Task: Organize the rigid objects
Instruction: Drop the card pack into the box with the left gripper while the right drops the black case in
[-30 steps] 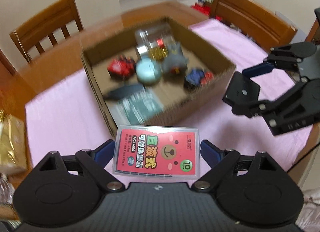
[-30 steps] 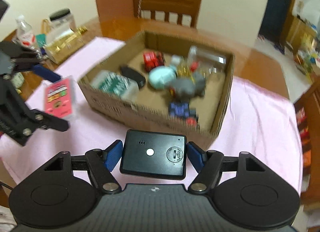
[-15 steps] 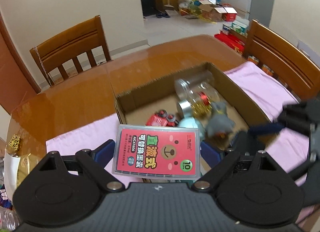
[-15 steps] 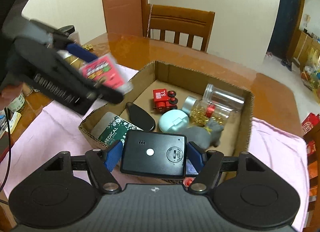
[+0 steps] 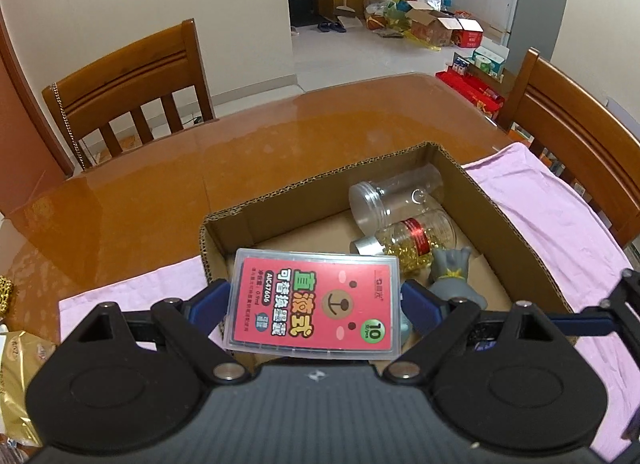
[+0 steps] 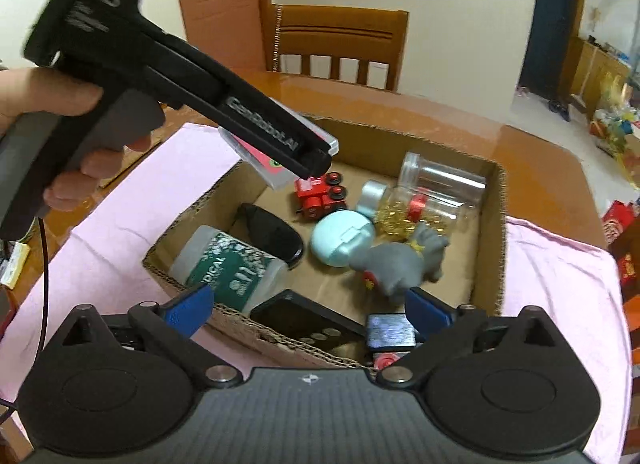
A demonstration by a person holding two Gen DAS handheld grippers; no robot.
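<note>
The red card case [image 5: 316, 300] is a flat, clear-lidded plastic box, by the look of it light, stiff and rather slick. The left tongs [image 5: 316, 304] pinch it across its two short ends, flat face up, which seems the sound place to hold it; a grip on the smooth faces would likely slip. It hangs above the near left corner of the cardboard box [image 5: 516, 232], not yet set down.

The right tongs [image 6: 308, 308] have just been opening and stand spread wide, with nothing between the pads. The black device [image 6: 304, 322] lies just below them, inside the box against its near wall, tilted.

The box sits on a pink cloth [image 6: 160, 191] on the bench. In it lie a clear jar [image 6: 444, 179] and a bottle of gold capsules [image 6: 404, 211] at the far side, a red toy train [image 6: 320, 193], a pale blue round case [image 6: 342, 238], a grey toy animal [image 6: 404, 264], a black oval piece [image 6: 272, 236] and a green-labelled tub [image 6: 232, 268] by the near left corner. The jars look the most breakable.
</note>
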